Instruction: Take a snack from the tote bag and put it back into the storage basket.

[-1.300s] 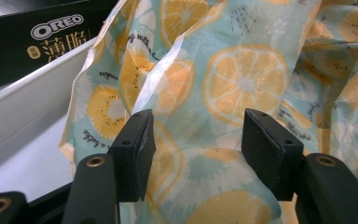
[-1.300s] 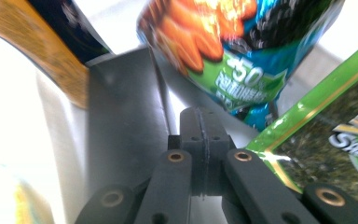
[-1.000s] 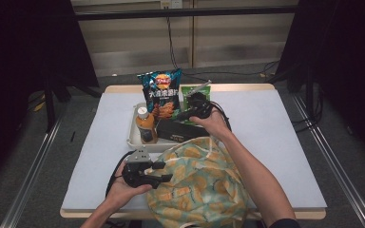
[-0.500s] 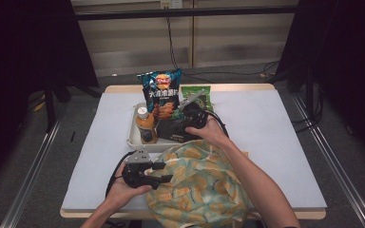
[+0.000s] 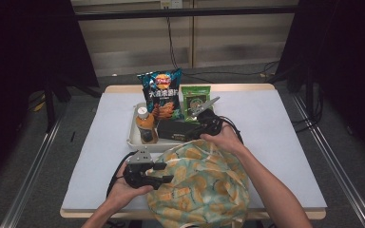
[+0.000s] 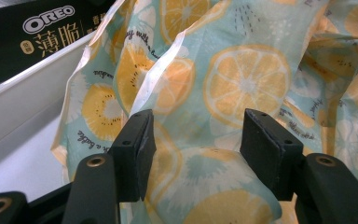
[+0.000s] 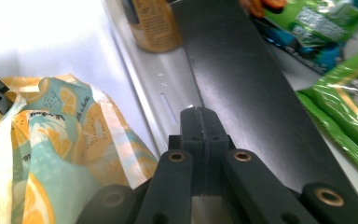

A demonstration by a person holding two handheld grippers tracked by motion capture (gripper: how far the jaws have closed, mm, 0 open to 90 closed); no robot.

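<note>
Since the earlier frames the right gripper [image 5: 204, 124] had moved back from the far side of the tray [image 5: 132, 135] toward the person, and it now sat over the black Oreo box [image 5: 176, 129], close to the bag's far side. Its jaws were pressed together with nothing between them (the right gripper view [image 7: 200, 122] showed the two pads meeting flat above the box and the tray's near wall). The left gripper [image 5: 164, 176] had kept its place at the near edge of the table [image 5: 285, 142], by the bag's left side. In the left gripper view [image 6: 196, 135] its jaws stood apart, with the cloth bulging between them; I could not tell whether the pads really pinched the cloth. The citrus-print cloth bag [image 5: 204, 185] lay at the near edge, around the middle, touching the tray's near wall. Inside the tray stood an orange drink bottle [image 5: 145, 126] at the left end, just beside the box. A blue chip bag [image 5: 160, 92] leaned at the tray's far side, and a green packet [image 5: 194, 99] lay next to it on the right.
</note>
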